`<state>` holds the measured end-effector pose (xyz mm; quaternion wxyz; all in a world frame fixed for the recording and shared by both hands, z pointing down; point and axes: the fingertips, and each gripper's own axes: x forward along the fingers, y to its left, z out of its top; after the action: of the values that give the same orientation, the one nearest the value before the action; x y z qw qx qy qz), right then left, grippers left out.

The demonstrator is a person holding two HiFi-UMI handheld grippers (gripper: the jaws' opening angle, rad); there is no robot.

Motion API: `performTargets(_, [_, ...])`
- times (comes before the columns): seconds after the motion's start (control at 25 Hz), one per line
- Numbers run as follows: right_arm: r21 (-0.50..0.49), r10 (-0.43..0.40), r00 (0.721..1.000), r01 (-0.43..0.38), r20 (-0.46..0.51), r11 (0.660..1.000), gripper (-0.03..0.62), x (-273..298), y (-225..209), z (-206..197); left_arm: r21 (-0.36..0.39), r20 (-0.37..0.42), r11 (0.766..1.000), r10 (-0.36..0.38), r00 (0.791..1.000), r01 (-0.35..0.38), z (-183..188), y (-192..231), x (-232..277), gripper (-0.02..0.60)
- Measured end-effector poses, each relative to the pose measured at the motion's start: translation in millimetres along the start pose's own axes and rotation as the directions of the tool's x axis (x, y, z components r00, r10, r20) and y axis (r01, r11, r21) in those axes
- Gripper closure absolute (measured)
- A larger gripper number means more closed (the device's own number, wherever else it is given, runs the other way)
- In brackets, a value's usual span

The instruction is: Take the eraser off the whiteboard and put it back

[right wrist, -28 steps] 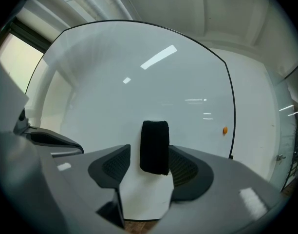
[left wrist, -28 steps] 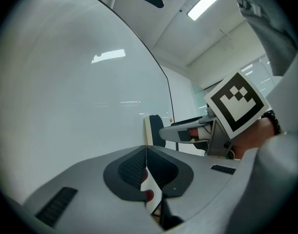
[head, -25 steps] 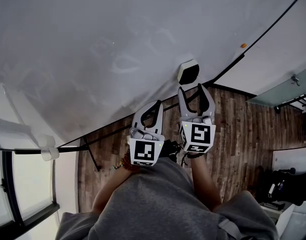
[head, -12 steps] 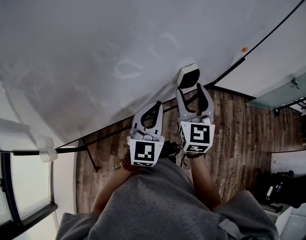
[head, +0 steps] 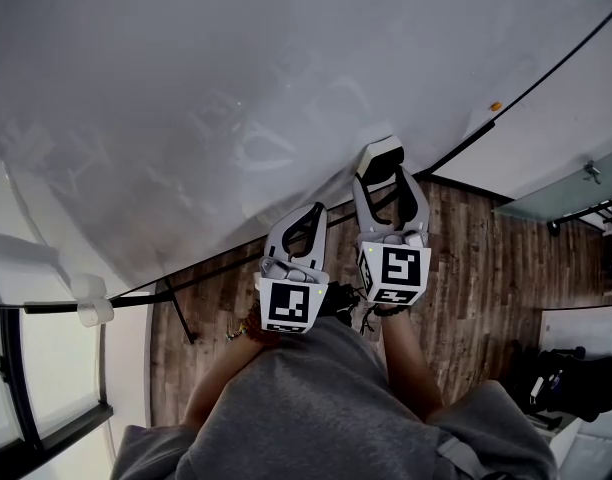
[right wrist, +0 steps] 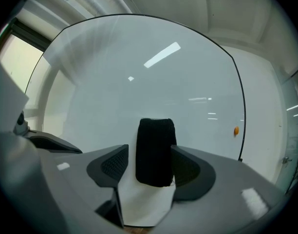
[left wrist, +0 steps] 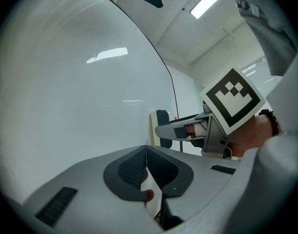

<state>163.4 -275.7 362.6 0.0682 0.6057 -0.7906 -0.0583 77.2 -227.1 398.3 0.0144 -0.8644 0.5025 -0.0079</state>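
The eraser (head: 379, 156), white-backed with a black felt face (right wrist: 155, 152), sticks to the whiteboard (head: 186, 88) near its lower edge. My right gripper (head: 380, 173) points at the board with the eraser between its fingertips; the jaws have just been opening. In the right gripper view (right wrist: 151, 169) a gap shows at the left pad, while the right pad lies close against the eraser's side. My left gripper (head: 315, 210) hangs beside it, short of the board, pads together (left wrist: 146, 165) with nothing held. The left gripper view shows the eraser (left wrist: 161, 128) at the right gripper's tip.
An orange magnet (head: 496, 106) sits near the board's black-framed right edge (right wrist: 236, 130). Wooden floor (head: 466, 268) lies below, a window (head: 46, 388) is at the left, and a dark bag (head: 576, 383) stands at the right.
The right gripper has closed in on the board, so the eraser, earlier just ahead of its tips, now sits between them. The left gripper has stayed put.
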Motion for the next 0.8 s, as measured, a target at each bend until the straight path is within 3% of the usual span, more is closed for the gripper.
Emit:
performTargets(0.52, [-0.004, -0.004, 1.0, 0.004, -0.003, 1.0, 0.316, 13, 1, -2, -0.001, 0.003, 1.0, 0.009, 1.0, -0.009, -2, 10, 10, 0.574])
performTargets(0.8, [-0.008, -0.035, 0.999, 0.035, 0.002, 0.999, 0.359, 16, -3, -2, -0.001, 0.001, 1.0, 0.012, 1.0, -0.012, -4, 14, 11, 0.574])
